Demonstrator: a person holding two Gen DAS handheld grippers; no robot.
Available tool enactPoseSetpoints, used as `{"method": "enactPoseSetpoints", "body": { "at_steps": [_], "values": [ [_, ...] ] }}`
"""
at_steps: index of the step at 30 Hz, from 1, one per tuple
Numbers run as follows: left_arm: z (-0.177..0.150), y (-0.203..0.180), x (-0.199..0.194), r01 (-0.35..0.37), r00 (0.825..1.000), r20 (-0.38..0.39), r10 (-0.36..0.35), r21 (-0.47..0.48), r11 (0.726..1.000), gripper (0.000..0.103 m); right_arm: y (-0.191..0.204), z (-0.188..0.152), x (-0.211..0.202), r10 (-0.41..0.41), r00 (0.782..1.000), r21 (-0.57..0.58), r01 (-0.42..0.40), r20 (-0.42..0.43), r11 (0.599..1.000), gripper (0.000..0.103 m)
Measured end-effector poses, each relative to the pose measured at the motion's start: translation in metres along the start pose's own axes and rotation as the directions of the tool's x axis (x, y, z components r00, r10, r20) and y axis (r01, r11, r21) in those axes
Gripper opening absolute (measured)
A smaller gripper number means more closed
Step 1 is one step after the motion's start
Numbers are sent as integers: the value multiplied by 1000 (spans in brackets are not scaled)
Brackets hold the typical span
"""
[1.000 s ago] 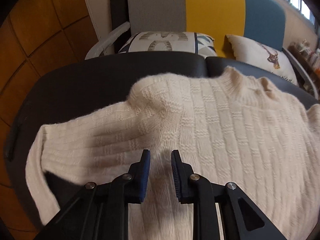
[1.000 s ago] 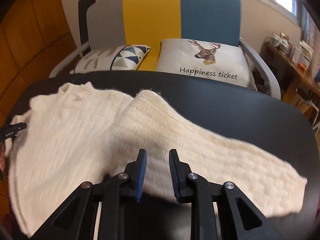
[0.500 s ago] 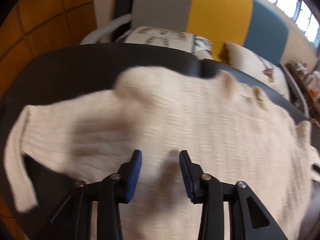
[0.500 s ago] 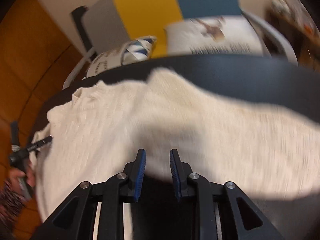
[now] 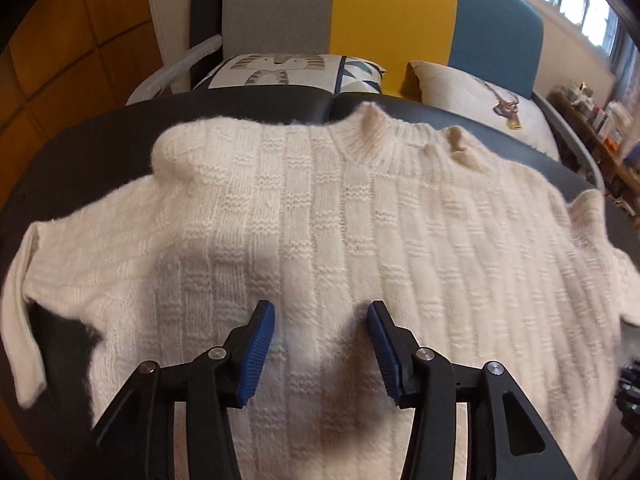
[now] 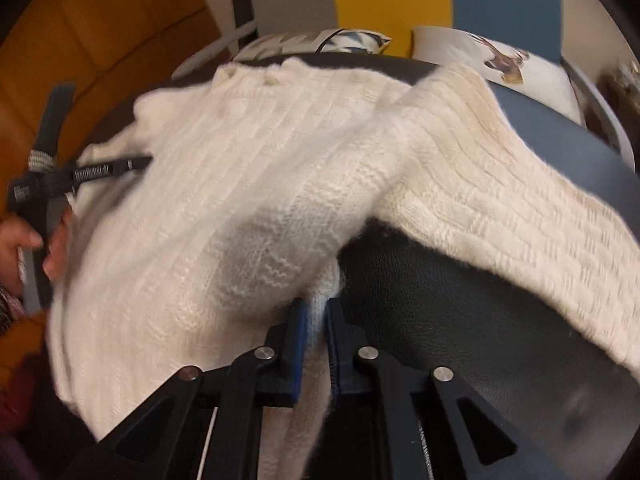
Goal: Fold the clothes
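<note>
1. A fluffy cream knitted sweater [image 5: 360, 216] lies spread out flat on a round dark leather-look table [image 5: 92, 140], with its neck at the far edge.
2. The left gripper [image 5: 321, 344] hovers over the middle of the sweater. Its black arms with blue ribbed pads are apart and opening wider, and they pinch nothing, though the wool lies right under them.
3. The right gripper [image 6: 316, 344] is closing, and its blue pads squeeze a fold of the sweater's side edge, just below where the sleeve joins.
4. The right sleeve [image 6: 500, 184] runs out across the table toward the right. The left sleeve [image 5: 20, 320] hangs over the table's left edge.
5. In the right wrist view, a person's hand [image 6: 24, 240] at the far left side holds the other black tool next to the sweater.
6. Behind the table is a sofa with grey, yellow and blue back panels [image 5: 392, 20].
7. On the sofa sit a white pillow with a striped cat picture [image 5: 276, 70] and a pale pillow with a deer picture [image 5: 480, 96].
8. A wall of orange-brown wooden panels [image 5: 60, 40] is on the left.
9. A cluttered shelf [image 5: 600, 120] is on the far right, too small to make out.
</note>
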State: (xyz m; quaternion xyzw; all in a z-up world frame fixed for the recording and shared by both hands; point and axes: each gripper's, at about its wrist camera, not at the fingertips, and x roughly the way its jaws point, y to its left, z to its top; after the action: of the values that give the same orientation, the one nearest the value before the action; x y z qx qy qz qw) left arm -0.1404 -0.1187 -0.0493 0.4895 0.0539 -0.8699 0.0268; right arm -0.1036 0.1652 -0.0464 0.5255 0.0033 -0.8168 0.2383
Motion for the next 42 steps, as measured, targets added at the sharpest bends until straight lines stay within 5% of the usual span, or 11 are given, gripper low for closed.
{"method": "enactPoseSetpoints", "body": {
  "at_steps": [3, 5, 8, 11, 15, 17, 21, 28, 32, 36, 42],
  "values": [
    [-2, -27, -17, 132, 991, 17, -133, 34, 991, 48, -6, -14, -15, 19, 1000, 50, -20, 25, 999, 8],
    [-4, -60, -26, 163, 986, 16, -167, 146, 976, 49, -13, -25, -27, 36, 998, 104, -40, 44, 994, 8],
    [-14, -109, -24, 139, 989, 3, -146, 302, 943, 50, -24, -46, -42, 77, 995, 183, -88, 66, 979, 8],
    [-19, -127, -1, 141, 989, -83, -121, 313, 939, 50, -25, -62, -46, 78, 996, 204, -87, 52, 975, 5],
    [-30, -144, -3, 40, 999, -1, -43, 395, 918, 56, -25, -67, -51, 89, 994, 162, -98, 65, 982, 13],
    [-27, -149, -12, 81, 996, -1, -87, 391, 917, 56, -43, -62, -67, 39, 991, 207, -65, 127, 976, 25],
    [-11, -172, -17, 158, 986, -10, -166, 368, 916, 56, -106, -48, -95, -165, 967, 357, 87, 192, 930, 25],
    [20, -216, 30, -6, 1000, 25, -6, 443, 896, 56, -194, -2, -91, -373, 922, 383, 309, 103, 870, 25],
    [17, -219, 34, 1, 999, 48, -24, 437, 899, 56, -225, 3, -70, -424, 905, 342, 409, -34, 846, 25],
    [4, -236, 32, -34, 991, 129, -35, 493, 869, 54, -245, -7, -77, -477, 878, 341, 457, -27, 821, 25],
    [8, -280, 43, 46, 992, 86, -95, 455, 889, 52, -281, -21, -92, -518, 855, 418, 475, -12, 774, 25]
  ]
}}
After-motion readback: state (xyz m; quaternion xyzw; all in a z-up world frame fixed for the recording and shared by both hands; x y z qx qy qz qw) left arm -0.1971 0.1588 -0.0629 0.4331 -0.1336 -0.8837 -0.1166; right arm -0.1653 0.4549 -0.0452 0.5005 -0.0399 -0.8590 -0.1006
